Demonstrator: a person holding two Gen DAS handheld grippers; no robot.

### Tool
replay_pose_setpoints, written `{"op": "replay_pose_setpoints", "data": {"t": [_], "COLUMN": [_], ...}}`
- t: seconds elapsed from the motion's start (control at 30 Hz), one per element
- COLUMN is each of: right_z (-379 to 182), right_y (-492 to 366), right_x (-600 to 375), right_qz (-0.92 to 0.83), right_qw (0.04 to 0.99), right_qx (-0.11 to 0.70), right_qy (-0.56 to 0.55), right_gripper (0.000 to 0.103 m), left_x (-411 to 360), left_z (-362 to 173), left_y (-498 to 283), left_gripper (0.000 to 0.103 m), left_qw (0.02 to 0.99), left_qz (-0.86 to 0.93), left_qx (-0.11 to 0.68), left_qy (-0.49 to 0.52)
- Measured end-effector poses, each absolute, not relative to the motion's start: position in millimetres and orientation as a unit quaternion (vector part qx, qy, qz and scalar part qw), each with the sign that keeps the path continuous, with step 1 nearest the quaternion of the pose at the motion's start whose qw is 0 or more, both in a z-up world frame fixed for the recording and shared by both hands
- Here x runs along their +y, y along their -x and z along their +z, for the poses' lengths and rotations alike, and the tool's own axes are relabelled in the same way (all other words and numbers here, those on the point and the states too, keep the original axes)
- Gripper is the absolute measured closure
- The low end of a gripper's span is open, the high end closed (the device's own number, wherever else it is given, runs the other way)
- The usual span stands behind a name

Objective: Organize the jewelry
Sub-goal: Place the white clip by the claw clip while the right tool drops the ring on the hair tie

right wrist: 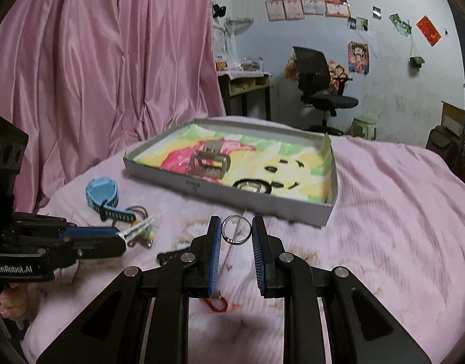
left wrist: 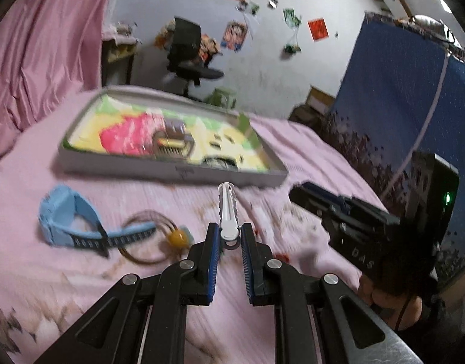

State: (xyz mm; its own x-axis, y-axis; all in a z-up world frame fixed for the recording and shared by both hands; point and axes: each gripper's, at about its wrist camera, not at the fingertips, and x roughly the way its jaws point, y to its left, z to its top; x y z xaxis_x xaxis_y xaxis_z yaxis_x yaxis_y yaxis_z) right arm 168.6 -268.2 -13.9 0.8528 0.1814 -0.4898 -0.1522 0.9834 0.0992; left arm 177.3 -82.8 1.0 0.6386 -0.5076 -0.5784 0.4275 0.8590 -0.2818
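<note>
My left gripper (left wrist: pixel 229 236) is shut on a white hair clip (left wrist: pixel 227 209) that points toward the grey box (left wrist: pixel 171 171) lined with a cartoon picture. My right gripper (right wrist: pixel 236 233) is shut on a silver ring (right wrist: pixel 236 230), held above the pink bed in front of the box (right wrist: pixel 262 200). A grey claw clip (right wrist: pixel 208 160) and a dark round piece (right wrist: pixel 252 185) lie in the box. A blue watch (left wrist: pixel 70 218) (right wrist: pixel 103 194) and a brown cord with a yellow bead (left wrist: pixel 177 236) lie on the bed at left.
The pink bedspread (right wrist: pixel 384 212) has a red cord loop (right wrist: pixel 215 303) near my right gripper. A pink curtain (right wrist: pixel 96 75) hangs at left. A black office chair (right wrist: pixel 320 88), a desk (right wrist: pixel 244 88) and a green stool (right wrist: pixel 364 127) stand beyond the bed. A blue cloth (left wrist: pixel 399 91) hangs at right.
</note>
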Motion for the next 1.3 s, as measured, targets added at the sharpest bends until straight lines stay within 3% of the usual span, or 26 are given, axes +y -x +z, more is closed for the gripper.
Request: {"op": "replay_pose_setpoints", "data": {"t": [0.23, 0.5, 1.3], "right_z": [-4.6, 5.0, -48.2], "right_y": [-190.7, -242.4, -322.8], "right_x": [-264.8, -252.0, -251.2], "right_qz": [0.083, 0.085, 0.049], "right_qw": [0.967, 0.971, 0.932], "right_qx": [0.239, 0.222, 0.356], "right_qy": [-0.031, -0.035, -0.046], "right_gripper": [0.085, 0.085, 0.085], "left_x": [-69.8, -59.7, -60.5], "left_z": [17.4, 14.7, -20.3], "left_y": [-216.0, -270.9, -328.9], "left_gripper": [0.089, 0.089, 0.088], "left_qw": [0.925, 0.929, 0.9], "left_qz": [-0.218, -0.18, -0.148], "left_qx": [0.301, 0.311, 0.403], "left_qy": [0.077, 0.086, 0.068]}}
